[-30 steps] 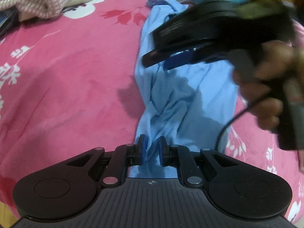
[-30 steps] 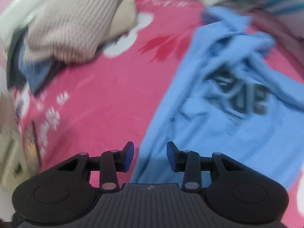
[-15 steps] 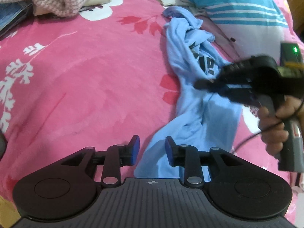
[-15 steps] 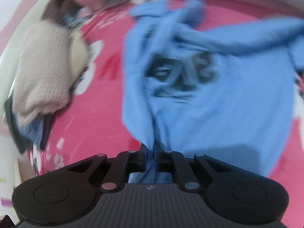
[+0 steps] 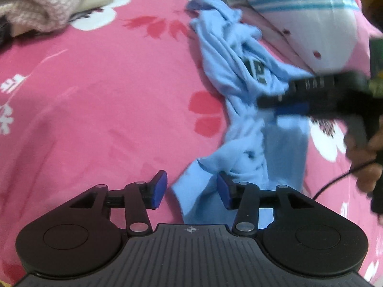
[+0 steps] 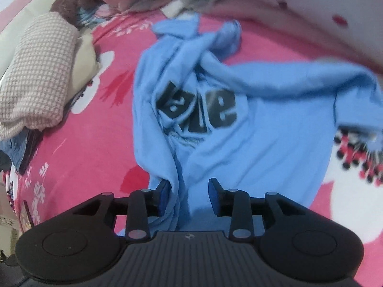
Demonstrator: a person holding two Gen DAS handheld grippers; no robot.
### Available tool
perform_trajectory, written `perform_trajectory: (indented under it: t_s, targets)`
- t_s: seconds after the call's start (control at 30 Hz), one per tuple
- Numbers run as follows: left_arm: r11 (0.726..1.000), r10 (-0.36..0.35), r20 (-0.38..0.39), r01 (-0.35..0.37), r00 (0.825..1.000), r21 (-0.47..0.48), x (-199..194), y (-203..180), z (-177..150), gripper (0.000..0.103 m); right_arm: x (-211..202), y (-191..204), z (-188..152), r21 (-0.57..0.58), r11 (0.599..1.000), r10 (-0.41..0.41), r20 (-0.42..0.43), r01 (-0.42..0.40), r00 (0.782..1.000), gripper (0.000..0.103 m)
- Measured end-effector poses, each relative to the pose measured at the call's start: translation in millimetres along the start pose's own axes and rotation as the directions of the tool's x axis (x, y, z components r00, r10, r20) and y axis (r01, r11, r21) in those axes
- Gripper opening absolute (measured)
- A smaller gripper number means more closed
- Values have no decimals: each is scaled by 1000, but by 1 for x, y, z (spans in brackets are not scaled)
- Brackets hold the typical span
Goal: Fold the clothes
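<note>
both grippers have let go since a moment ago: the left gripper (image 5: 191,189) was pinched on the shirt's bottom edge and the right gripper (image 6: 189,196) was pinched on a fold, and now the jaws of both are opening. the blue shirt (image 6: 251,143) has gone from a thin bunched strip to a wider spread.

no boxes or baskets are in view, so nothing is inside anything.

there is one blue shirt, with dark letters (image 6: 198,112) on its front. there are two grippers. in the left view the shirt's bottom corner (image 5: 191,191) lies between the left gripper's blue pads, but the pads do not press it. in the right view a hanging fold lies between the right gripper's pads, close to the left pad, and is not squeezed. one hand (image 5: 363,157) shows at the right edge of the left view, holding the other gripper over the shirt.

going left to right on the bed: a folded checked cloth (image 6: 36,76) at the far left, then the pink flower sheet (image 5: 95,95), then the blue shirt lying on it, still crumpled at the top, then a white and blue striped pillow (image 5: 306,16) at the far right. the room past the bed is too blurry to tell.
</note>
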State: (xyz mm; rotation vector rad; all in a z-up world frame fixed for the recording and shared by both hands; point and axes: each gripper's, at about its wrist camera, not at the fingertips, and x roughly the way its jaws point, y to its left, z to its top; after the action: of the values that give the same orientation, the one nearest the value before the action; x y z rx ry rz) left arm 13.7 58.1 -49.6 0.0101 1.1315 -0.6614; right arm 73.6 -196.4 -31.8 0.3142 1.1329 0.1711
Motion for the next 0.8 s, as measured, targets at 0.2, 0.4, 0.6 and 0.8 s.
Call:
perform_trajectory:
  t_s: [0.2, 0.4, 0.6, 0.8]
  targets:
    - [999, -6, -9, 7, 1000, 45, -3, -14, -12, 19, 4, 25, 8, -64, 996, 50, -88, -56, 995, 38]
    - [995, -52, 11, 51, 999, 85, -20, -29, -20, 7, 30, 35, 4, -10, 980, 194, -170, -199, 966, 14]
    - [978, -155, 46, 146, 987, 148, -46, -50, -26, 7, 3, -20, -3, 254, 868, 446, -17, -428, 895, 13]
    - [955, -213, -41, 217, 976, 203, -28, -78, -42, 7, -3, -89, -17, 378, 917, 157, -52, -126, 986, 24]
